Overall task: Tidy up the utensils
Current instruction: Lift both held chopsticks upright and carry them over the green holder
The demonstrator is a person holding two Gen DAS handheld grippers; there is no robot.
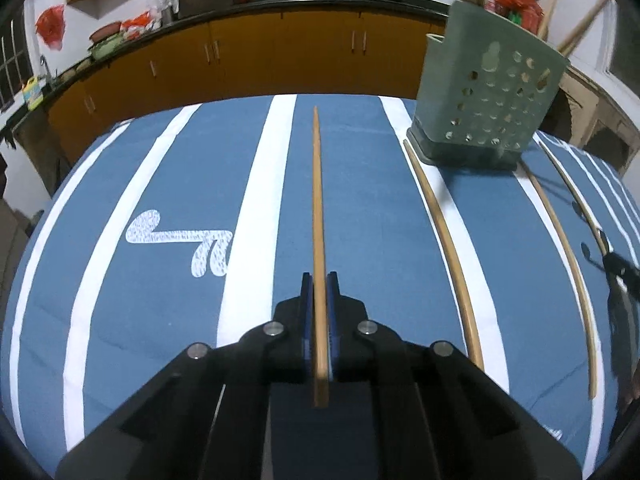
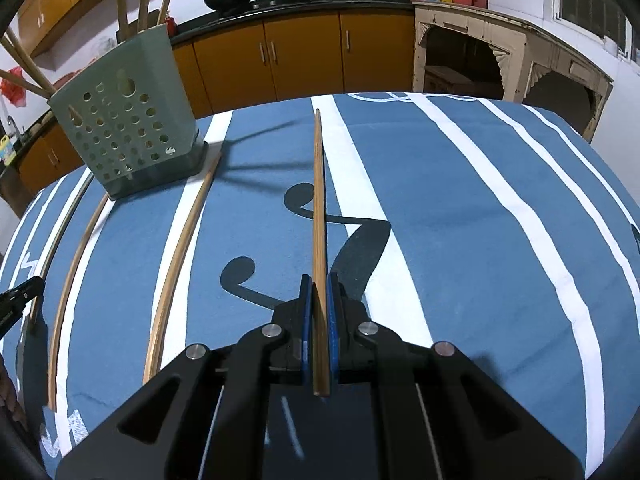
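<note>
My left gripper (image 1: 319, 280) is shut on a wooden chopstick (image 1: 318, 208) that points forward over the blue striped tablecloth (image 1: 160, 184). My right gripper (image 2: 319, 282) is shut on another wooden chopstick (image 2: 319, 200), also pointing forward. A green perforated utensil holder (image 1: 486, 92) stands at the far right in the left wrist view and at the far left in the right wrist view (image 2: 124, 116), with several chopsticks standing in it. Loose chopsticks (image 1: 444, 240) lie on the cloth in front of the holder, also seen in the right wrist view (image 2: 180, 264).
The table's far edge (image 1: 328, 96) faces orange kitchen cabinets (image 1: 248, 52) with woks on the counter. A white shelf unit (image 2: 504, 56) stands beyond the table's right corner. The other gripper's tip shows at the left edge (image 2: 16, 296).
</note>
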